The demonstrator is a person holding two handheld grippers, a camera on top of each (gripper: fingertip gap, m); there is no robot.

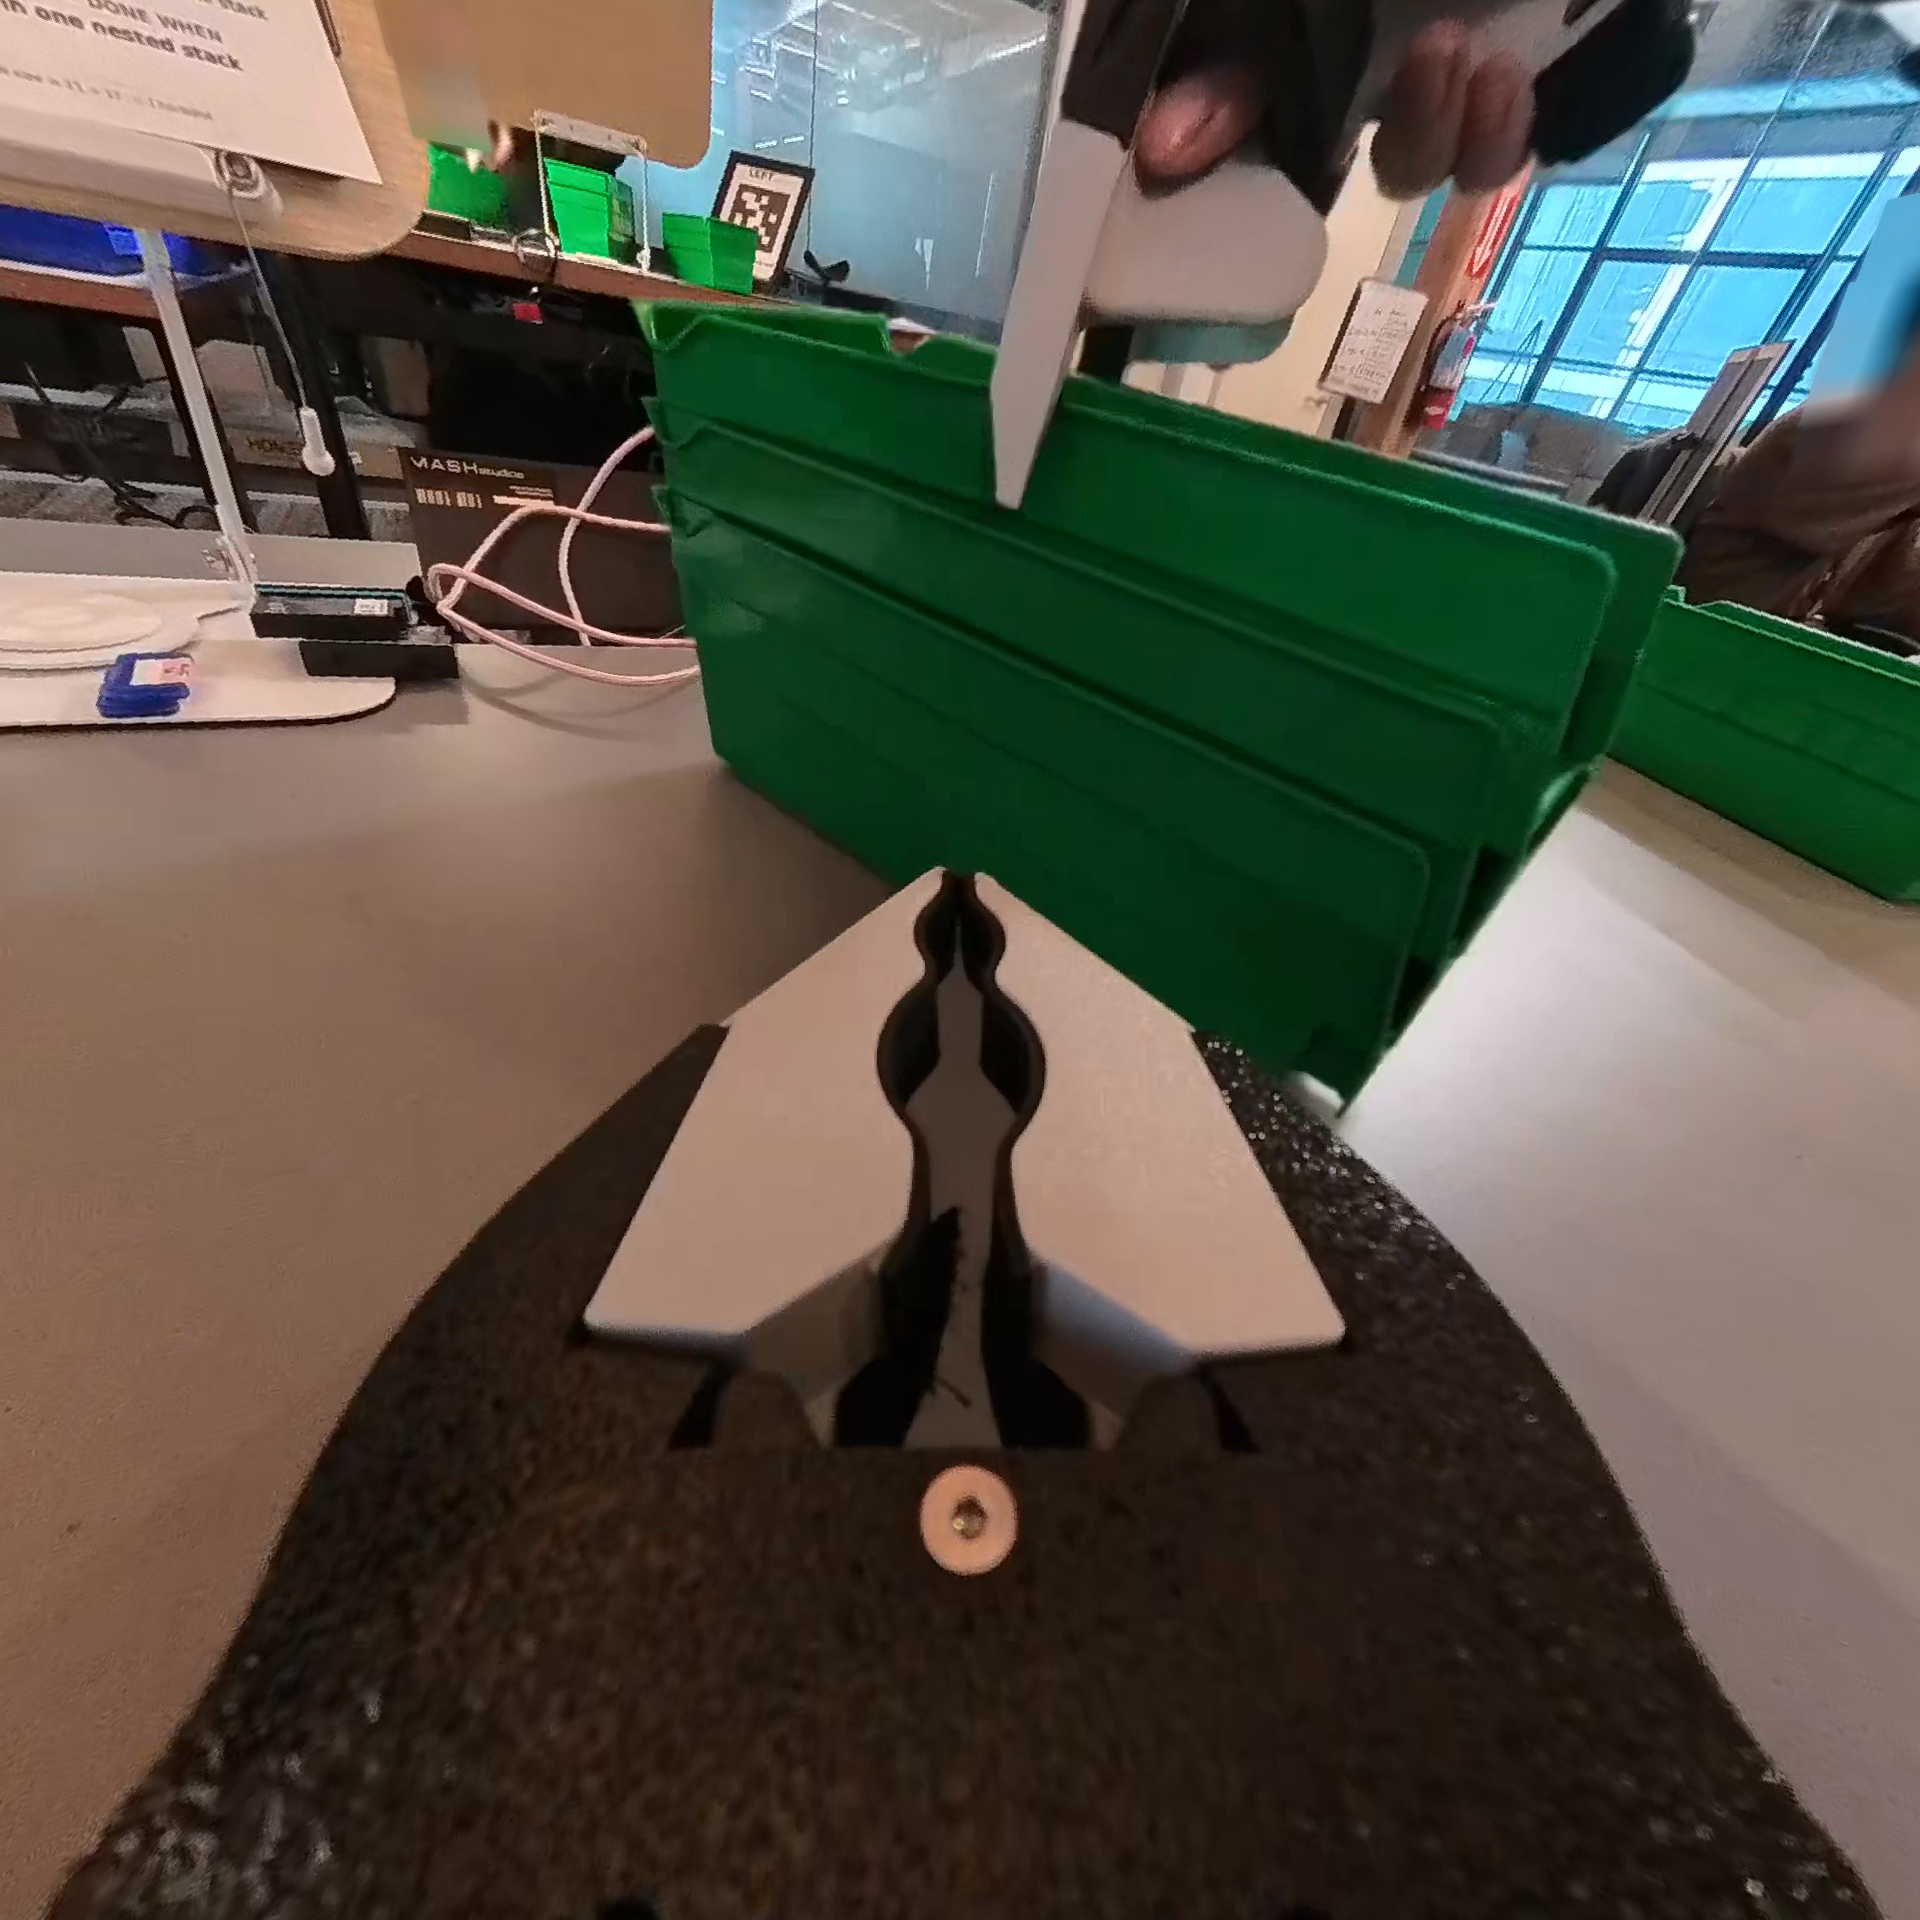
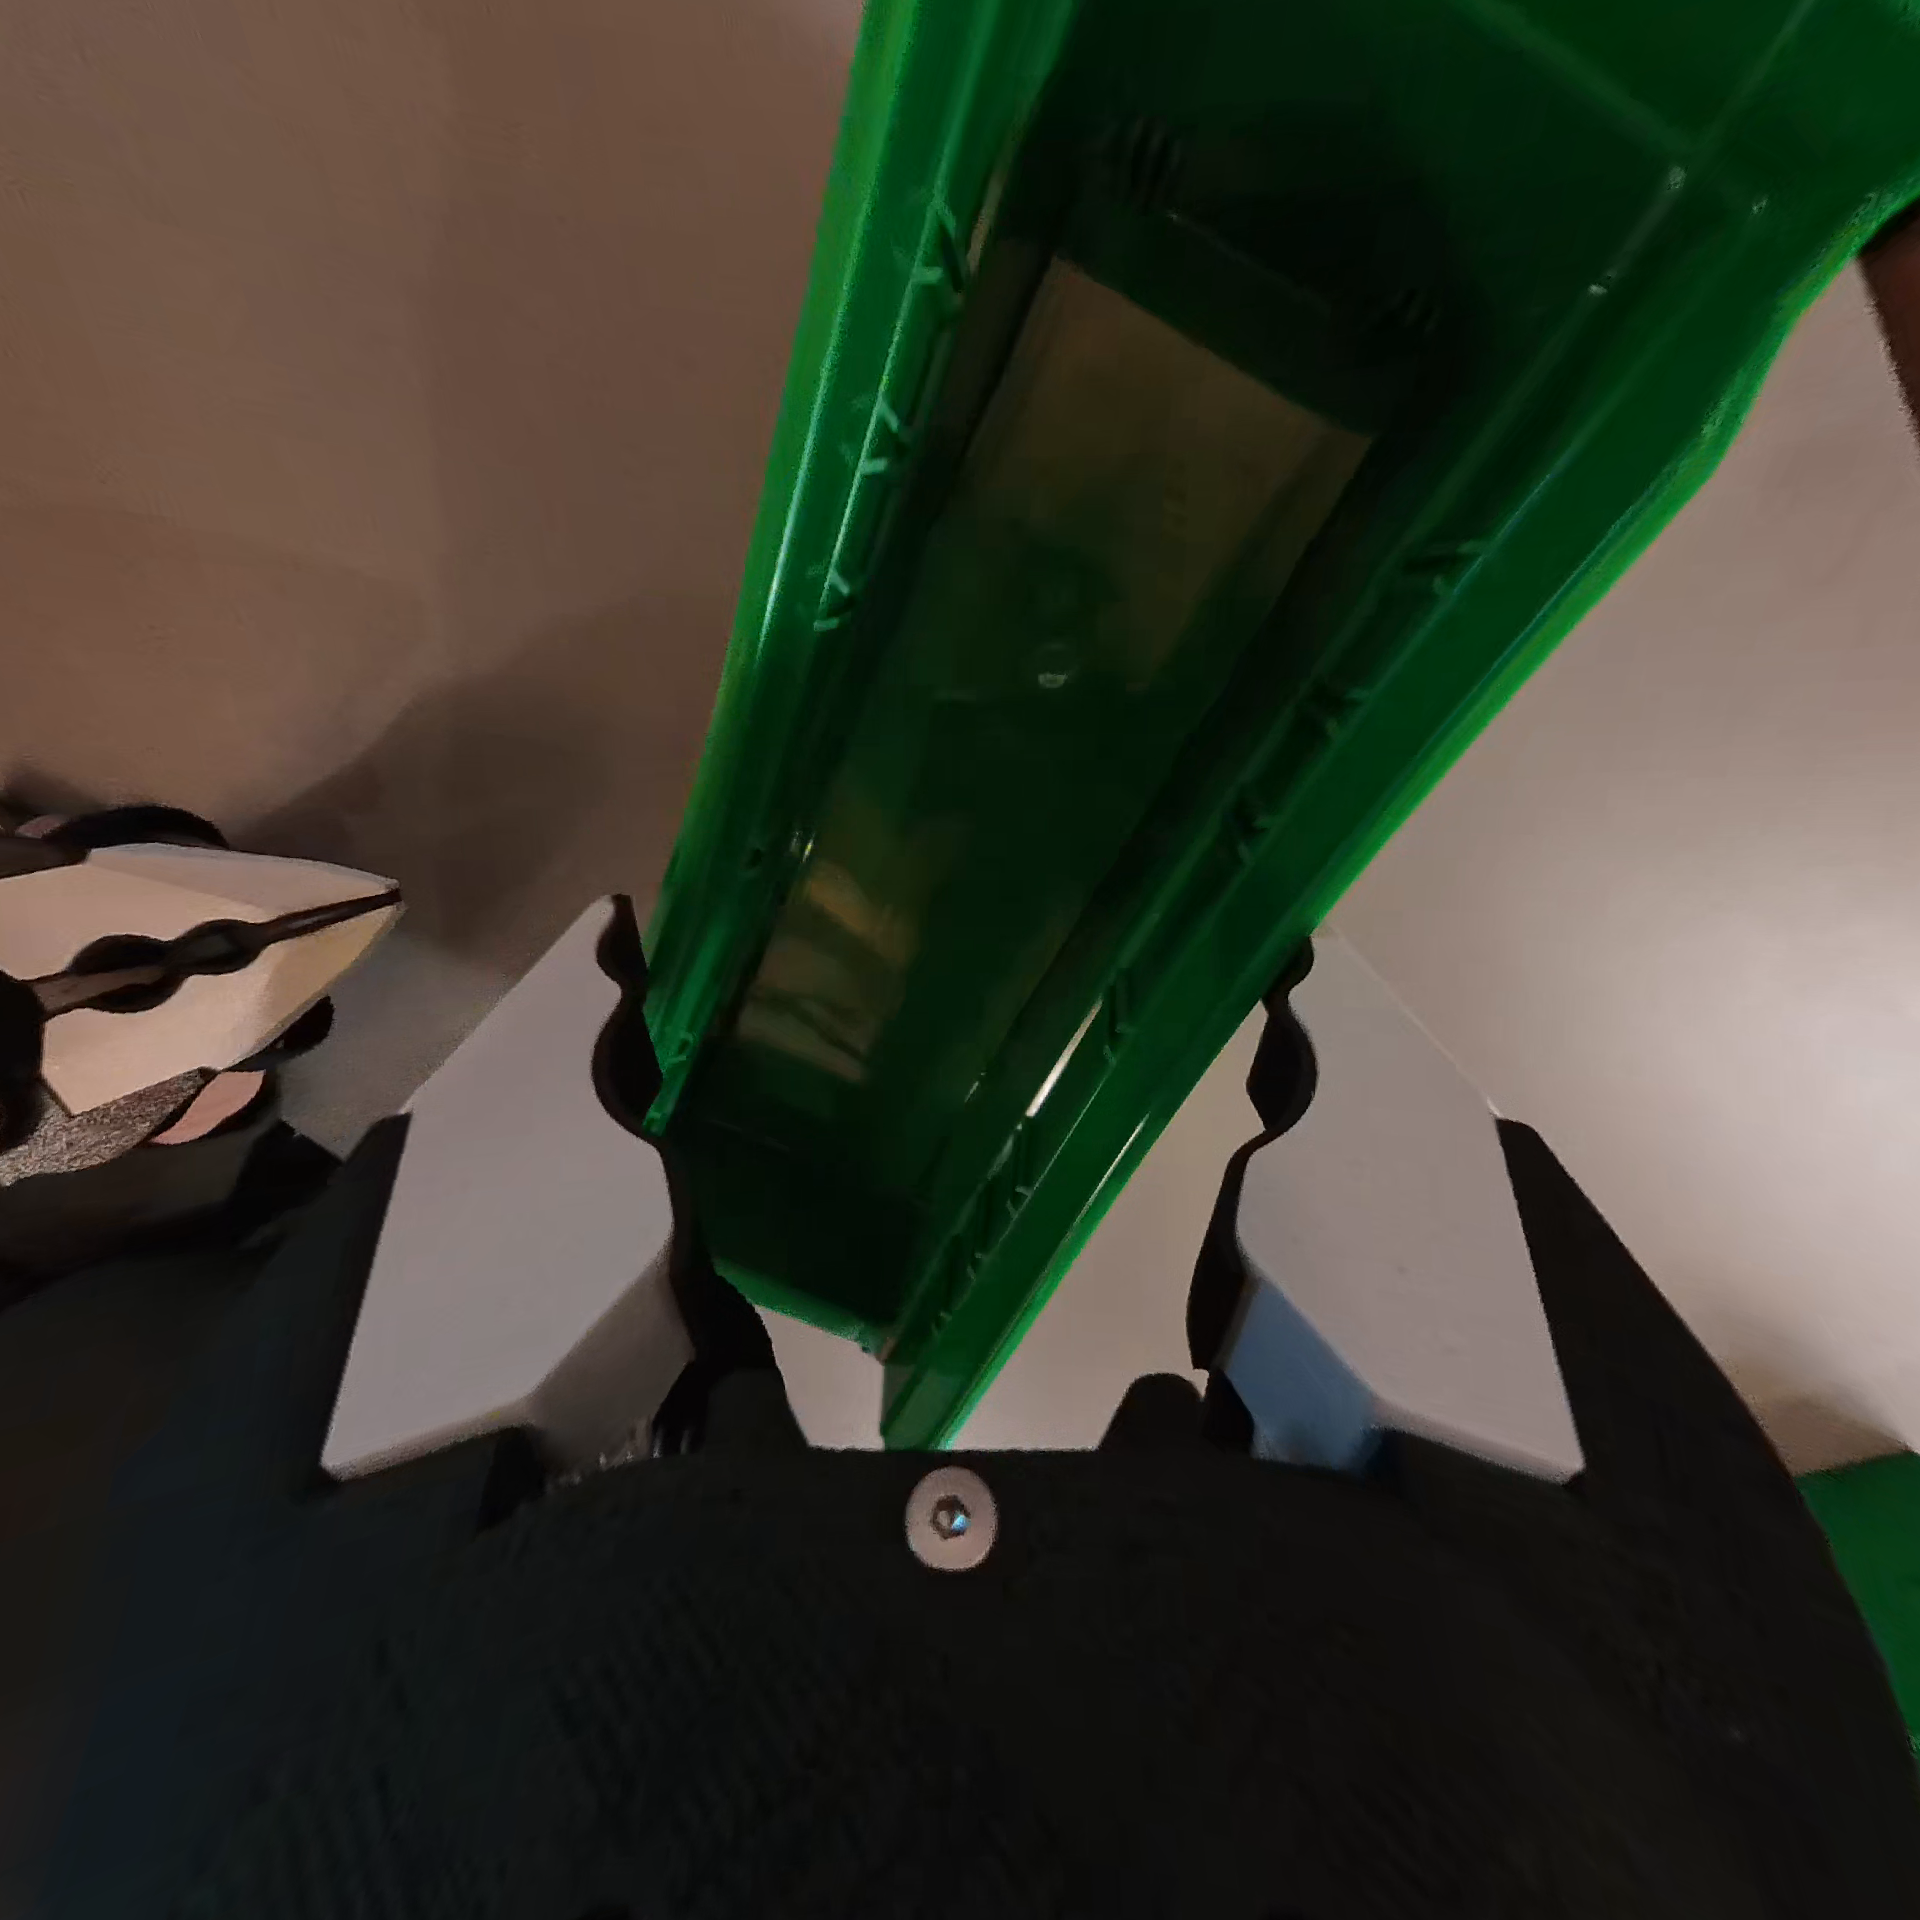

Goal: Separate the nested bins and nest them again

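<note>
A stack of three nested green bins point(image 1: 1143, 665) stands on the grey table point(image 1: 312, 935). My left gripper point(image 1: 958, 883) is shut and empty, low on the table, its tips just short of the stack's bottom wall. It also shows in the right wrist view point(image 2: 208, 966). My right gripper point(image 2: 961, 930) is wide open and comes down from above, straddling the near end of the top bin point(image 2: 1091, 623), one finger outside each long wall. In the left wrist view one of its fingers point(image 1: 1023, 395) hangs over the top bin's side wall, with a person's hand above it.
Another green bin point(image 1: 1787, 727) lies to the right of the stack. At the left back are pink cables point(image 1: 540, 613), black boxes point(image 1: 343, 623), a blue object point(image 1: 145, 681) and a paper sign on a stand point(image 1: 156, 73). More green bins stand on a shelf point(image 1: 592, 208) behind.
</note>
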